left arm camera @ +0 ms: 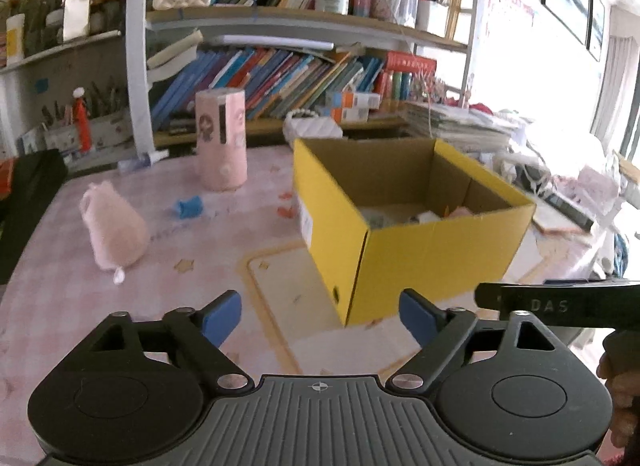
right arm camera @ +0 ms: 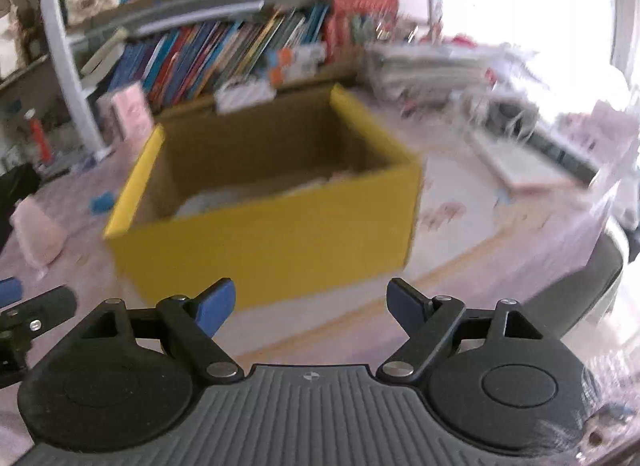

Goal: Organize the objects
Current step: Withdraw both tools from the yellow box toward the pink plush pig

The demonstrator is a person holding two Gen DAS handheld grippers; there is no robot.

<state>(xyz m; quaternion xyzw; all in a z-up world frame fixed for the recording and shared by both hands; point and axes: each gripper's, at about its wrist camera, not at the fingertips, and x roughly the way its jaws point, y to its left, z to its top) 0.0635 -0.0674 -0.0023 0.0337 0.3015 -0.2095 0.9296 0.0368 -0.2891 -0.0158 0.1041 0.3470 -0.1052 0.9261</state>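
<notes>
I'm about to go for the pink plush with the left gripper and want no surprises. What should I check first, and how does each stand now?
1. Left gripper free: ok, jaws wide apart, nothing between them.
2. Right gripper free: ok, jaws apart and empty.
3. Pink plush reachable: ok, it sits alone on the tablecloth, left of the yellow box.
4. Path to the plush: ok, only a small blue piece lies beyond it.
5. Box open on top: ok.
6. Room left inside the box: cannot tell; some items show at the bottom, and the right wrist view is blurred.
</notes>
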